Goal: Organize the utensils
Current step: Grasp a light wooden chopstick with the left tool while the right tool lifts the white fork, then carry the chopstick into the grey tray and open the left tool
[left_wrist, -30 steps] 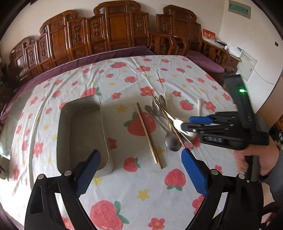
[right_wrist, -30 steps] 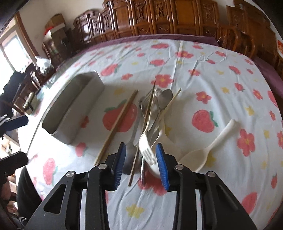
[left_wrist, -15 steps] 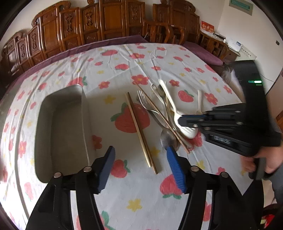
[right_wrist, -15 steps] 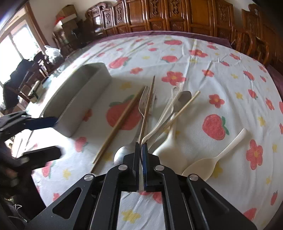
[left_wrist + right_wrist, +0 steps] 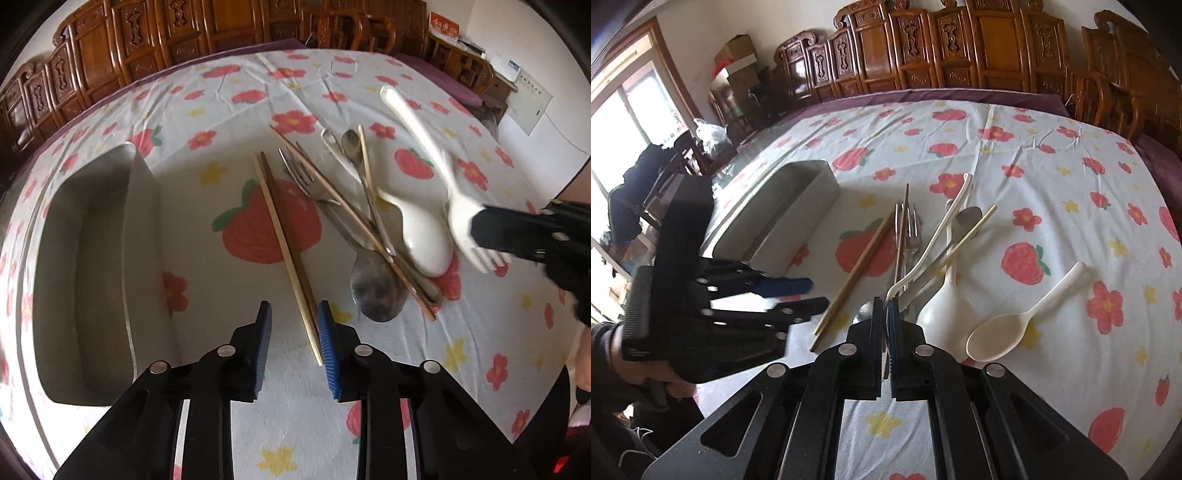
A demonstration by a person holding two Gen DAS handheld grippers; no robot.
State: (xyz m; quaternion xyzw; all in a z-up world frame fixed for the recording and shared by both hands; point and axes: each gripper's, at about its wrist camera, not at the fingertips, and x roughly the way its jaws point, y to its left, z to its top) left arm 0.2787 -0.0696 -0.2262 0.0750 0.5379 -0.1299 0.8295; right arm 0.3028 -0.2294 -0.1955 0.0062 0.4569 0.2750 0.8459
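Observation:
My right gripper [image 5: 887, 332] is shut on a white plastic fork [image 5: 436, 170] and holds it lifted above the utensil pile; its handle [image 5: 934, 236] points away. My left gripper [image 5: 293, 332] is open, its fingers either side of the near end of a pair of wooden chopsticks [image 5: 284, 243] lying on the cloth. A metal fork [image 5: 306, 181], a metal spoon [image 5: 375, 291], more chopsticks and a white spoon [image 5: 424, 236] lie in a pile. The grey metal tray [image 5: 92, 258] stands empty at the left.
A beige rice spoon [image 5: 1023, 317] lies to the right of the pile. The round table has a strawberry-print cloth [image 5: 1052, 177]. Carved wooden chairs [image 5: 960, 55] ring the far side. The left gripper shows in the right wrist view [image 5: 790, 291].
My right gripper closed on the white fork and lifted it off the pile. My left gripper narrowed and moved down to straddle the near end of the chopsticks.

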